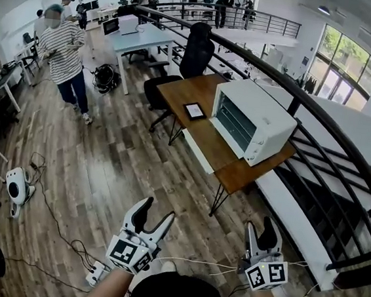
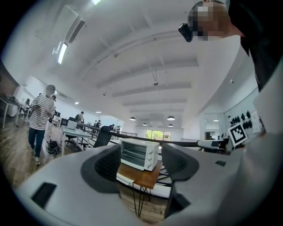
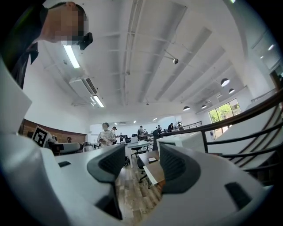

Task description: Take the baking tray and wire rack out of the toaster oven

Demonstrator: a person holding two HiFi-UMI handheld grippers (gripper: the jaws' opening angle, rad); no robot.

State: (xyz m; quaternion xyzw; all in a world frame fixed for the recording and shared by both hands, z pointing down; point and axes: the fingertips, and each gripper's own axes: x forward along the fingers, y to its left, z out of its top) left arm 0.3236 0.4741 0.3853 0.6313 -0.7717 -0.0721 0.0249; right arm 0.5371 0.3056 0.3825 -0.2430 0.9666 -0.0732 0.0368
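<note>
- Head view: a white box-shaped toaster oven (image 1: 251, 120), glass door closed, sits at the brown wooden tabletop's (image 1: 203, 136) right end by a black railing (image 1: 298, 102). Open plank floor (image 1: 124, 171) lies between it and the left gripper (image 1: 157, 211) and right gripper (image 1: 260, 224).
- Left gripper view: jaws spread, empty, framing the distant oven.
- Right gripper view: jaws spread, empty; the oven's top shows far beyond the right jaw.

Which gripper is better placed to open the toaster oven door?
Left, probably. The left gripper frames the toaster oven front-on between its open jaws; the right gripper sees it partly behind one jaw. Both are far off.
</note>
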